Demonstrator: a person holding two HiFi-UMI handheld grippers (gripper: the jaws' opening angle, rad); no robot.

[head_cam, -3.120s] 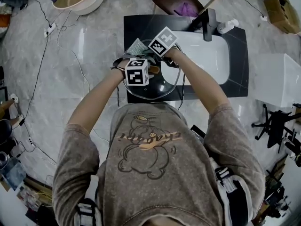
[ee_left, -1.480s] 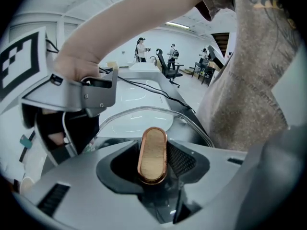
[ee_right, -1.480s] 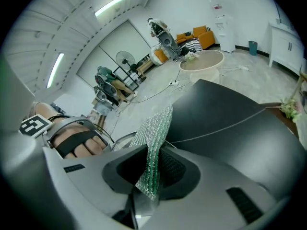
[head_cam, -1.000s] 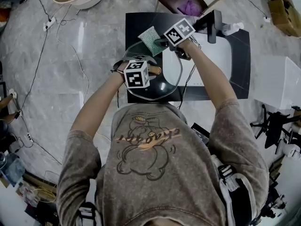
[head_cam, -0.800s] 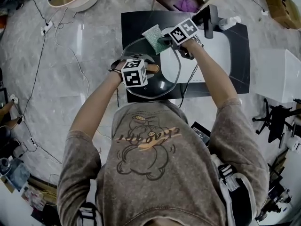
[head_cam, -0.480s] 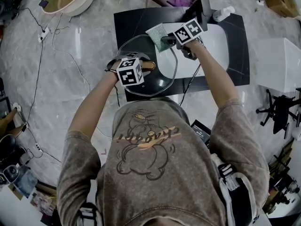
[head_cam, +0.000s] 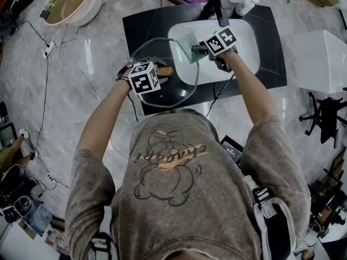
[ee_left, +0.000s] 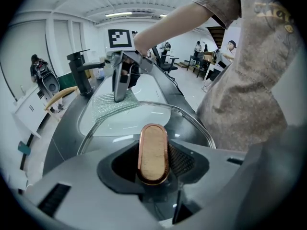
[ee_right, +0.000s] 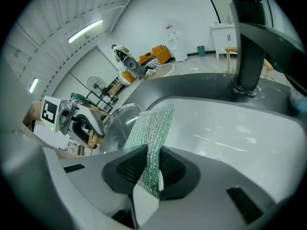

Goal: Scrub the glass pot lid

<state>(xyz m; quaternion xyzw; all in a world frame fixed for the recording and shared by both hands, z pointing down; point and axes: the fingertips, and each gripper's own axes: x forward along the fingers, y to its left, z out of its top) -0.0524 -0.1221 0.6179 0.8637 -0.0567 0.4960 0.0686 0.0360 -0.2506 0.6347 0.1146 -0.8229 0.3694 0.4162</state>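
The glass pot lid (head_cam: 173,88) is held tilted over the black counter (head_cam: 141,26), its far rim reaching over the white sink basin (head_cam: 238,50). My left gripper (head_cam: 157,73) is shut on the lid's wooden handle (ee_left: 153,152), which fills the gap between its jaws. My right gripper (head_cam: 199,49) is shut on a green mesh scrub cloth (head_cam: 188,46). The cloth (ee_right: 153,128) hangs from the jaws at the lid's far right rim (ee_right: 117,119). In the left gripper view the right gripper (ee_left: 121,97) presses the cloth (ee_left: 112,104) near the lid's glass (ee_left: 144,121).
A black faucet (head_cam: 222,7) stands at the basin's far edge, with a soap bottle (head_cam: 246,4) beside it. A beige bowl (head_cam: 70,1) sits far left on the marble floor, cables (head_cam: 59,53) trail left, and a white box (head_cam: 320,53) is at the right.
My right gripper has carried the scrub cloth rightward along the lid's far rim, out over the basin. The left gripper keeps hold of the handle, and the lid has not shifted in it.
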